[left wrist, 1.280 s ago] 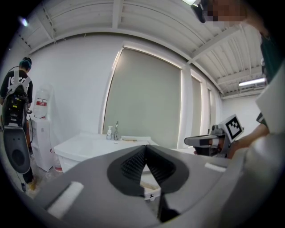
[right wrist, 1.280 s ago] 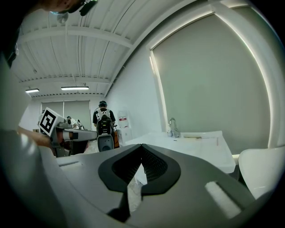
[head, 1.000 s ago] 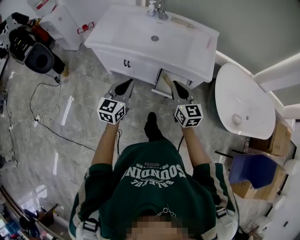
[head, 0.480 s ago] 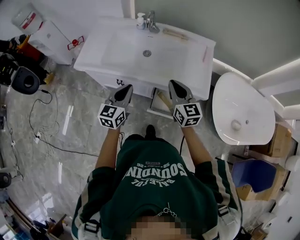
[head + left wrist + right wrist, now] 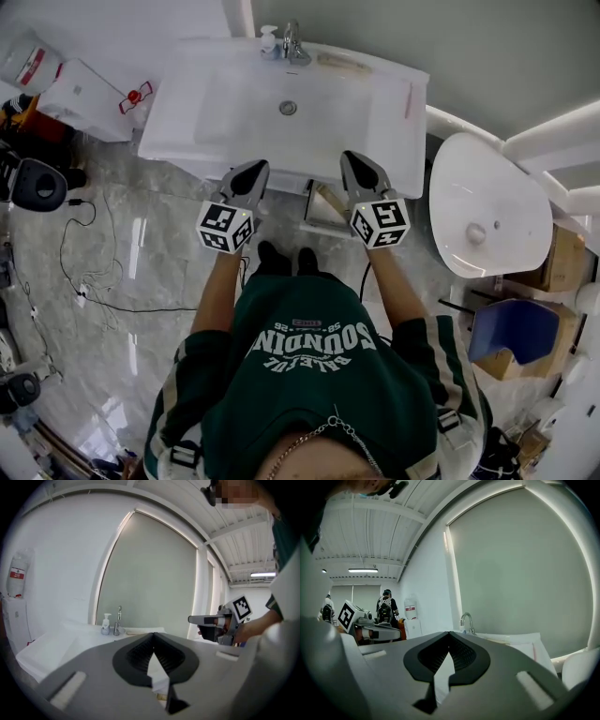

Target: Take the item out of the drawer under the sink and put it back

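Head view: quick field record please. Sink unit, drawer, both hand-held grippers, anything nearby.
sink: white vanity; faucet and soap bottle at its back edge
drawer: pulled open below the sink's front, between the two grippers; contents unclear
left hand-held gripper: shut, empty, at the sink's front edge
right hand-held gripper: shut, empty, just right of the drawer
nearby: white oval fixture right of the sink; cables on the floor at left

Sink (image 5: 216, 112) overhangs the open drawer (image 5: 322, 225)
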`<action>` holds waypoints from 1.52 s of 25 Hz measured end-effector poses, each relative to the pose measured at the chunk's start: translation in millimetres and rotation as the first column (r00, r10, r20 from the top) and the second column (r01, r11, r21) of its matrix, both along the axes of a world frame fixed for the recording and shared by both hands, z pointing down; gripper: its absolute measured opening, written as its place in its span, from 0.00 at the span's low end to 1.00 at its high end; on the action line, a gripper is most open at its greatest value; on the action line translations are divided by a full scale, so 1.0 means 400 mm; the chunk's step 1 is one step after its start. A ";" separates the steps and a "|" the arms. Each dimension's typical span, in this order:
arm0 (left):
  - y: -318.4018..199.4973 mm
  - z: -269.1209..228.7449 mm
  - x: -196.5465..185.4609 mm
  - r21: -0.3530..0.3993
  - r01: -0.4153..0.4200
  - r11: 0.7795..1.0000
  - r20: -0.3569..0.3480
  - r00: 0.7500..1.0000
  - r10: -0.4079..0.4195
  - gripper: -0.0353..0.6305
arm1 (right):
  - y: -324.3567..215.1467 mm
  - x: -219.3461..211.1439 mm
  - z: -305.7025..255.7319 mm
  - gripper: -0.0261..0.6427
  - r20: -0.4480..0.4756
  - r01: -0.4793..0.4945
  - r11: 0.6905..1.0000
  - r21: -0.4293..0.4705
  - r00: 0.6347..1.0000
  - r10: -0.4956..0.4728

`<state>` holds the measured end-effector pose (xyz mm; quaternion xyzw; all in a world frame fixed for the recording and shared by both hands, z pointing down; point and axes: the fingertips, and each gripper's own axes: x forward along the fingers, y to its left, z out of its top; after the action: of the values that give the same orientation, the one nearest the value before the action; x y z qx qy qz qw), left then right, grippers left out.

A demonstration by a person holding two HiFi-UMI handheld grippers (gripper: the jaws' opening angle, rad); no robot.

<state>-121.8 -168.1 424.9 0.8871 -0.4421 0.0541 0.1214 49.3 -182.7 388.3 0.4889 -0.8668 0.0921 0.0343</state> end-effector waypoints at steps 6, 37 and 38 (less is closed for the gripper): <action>-0.035 0.030 0.006 -0.027 -0.041 0.999 -0.009 0.999 0.040 0.13 | -0.022 -0.006 0.025 0.04 -0.008 -0.025 0.999 -0.024 1.000 0.025; 0.078 0.369 0.092 -0.281 -0.116 0.953 0.028 0.991 0.129 0.13 | 0.189 0.069 0.693 0.25 -0.257 0.011 0.873 -0.487 0.954 -0.155; 0.083 0.380 0.088 -0.287 -0.110 0.952 0.029 0.992 0.123 0.13 | 0.187 0.072 0.724 0.25 -0.274 0.008 0.866 -0.500 0.947 -0.167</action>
<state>-86.7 -134.7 576.7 0.8833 -0.3794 0.1447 0.2342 78.1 -107.7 678.1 0.4320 -0.8198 0.2310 0.2965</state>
